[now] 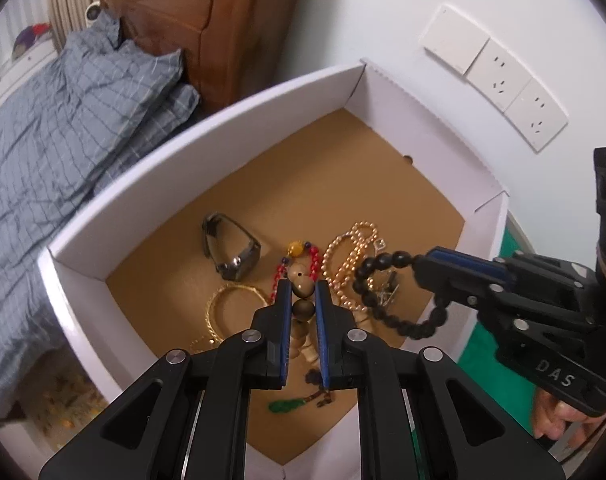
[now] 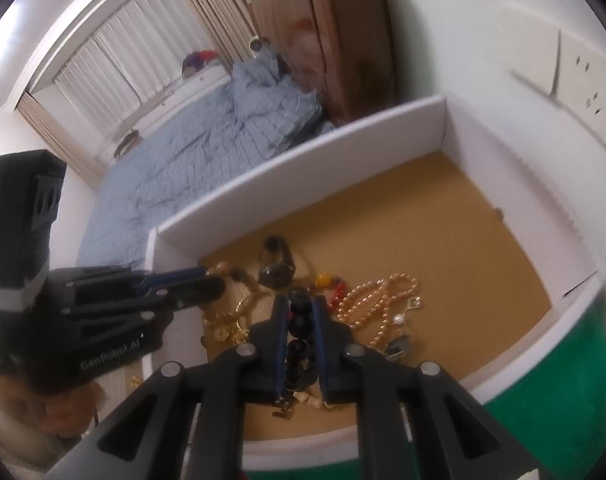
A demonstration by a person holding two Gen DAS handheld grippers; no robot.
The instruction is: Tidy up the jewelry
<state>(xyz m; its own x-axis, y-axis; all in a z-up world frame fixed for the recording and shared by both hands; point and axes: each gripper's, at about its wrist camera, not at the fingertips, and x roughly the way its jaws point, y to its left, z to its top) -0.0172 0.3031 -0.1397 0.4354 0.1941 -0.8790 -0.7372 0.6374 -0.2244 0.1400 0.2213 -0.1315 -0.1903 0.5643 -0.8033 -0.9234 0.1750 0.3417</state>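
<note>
Both grippers are loaded over the white box. Left gripper has its jaws drawn narrow on the wooden bead strand — a tan bead and a darker brown one sit pinched between the blue pads, the rest of the strand hangs down toward the box floor. Right gripper is clamped on the black bead bracelet, whose loop dangles free above the pile; the right wrist view shows the same black beads stacked between its fingers.

Everything else is heaped in the near half of the box: watch, gold bangle, red bead string, pearl necklace, a small metal clip-like piece I can't identify (partly behind the black loop), and a green pendant on a dark cord. The far half of the cardboard floor is bare.

My read of the step: separate the two held pieces and lay each in its own spot.

- Lift straight up first — the wooden strand's lower end looks as if it lies across the pile and could drag the red string or bangle along.
- Keep the grippers apart; the black loop hangs just beside the pearls and could snag.
- Beads are round and slick, so hold pressure steady and move slowly.
- Lower until the piece rests on the floor, then release.
</note>
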